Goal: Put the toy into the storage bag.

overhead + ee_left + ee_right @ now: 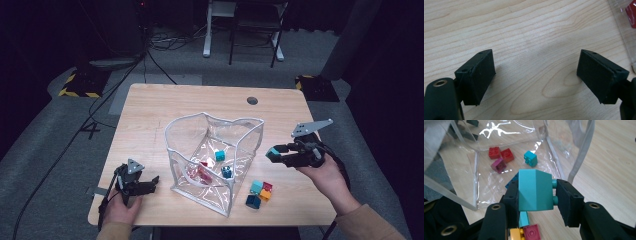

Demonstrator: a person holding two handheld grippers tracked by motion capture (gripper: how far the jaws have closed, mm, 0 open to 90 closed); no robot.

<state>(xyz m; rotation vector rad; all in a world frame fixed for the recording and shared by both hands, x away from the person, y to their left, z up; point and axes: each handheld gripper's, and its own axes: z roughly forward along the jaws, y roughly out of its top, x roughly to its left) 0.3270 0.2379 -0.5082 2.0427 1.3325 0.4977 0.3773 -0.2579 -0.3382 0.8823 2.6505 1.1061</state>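
Gripping the teal brick (pixel 535 191) flat-side-to-stud-side in my right gripper (pixel 536 202), mid-frame beside the clear bag (pixel 252 131), I judge it light, rigid, a bit slick; left gripper (pixel 536 75) open, w/ nothing between.

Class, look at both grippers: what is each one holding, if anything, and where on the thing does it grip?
The right gripper clamps a teal brick across two opposite sides, one of them the studded face. The left gripper is open over bare table and holds nothing.
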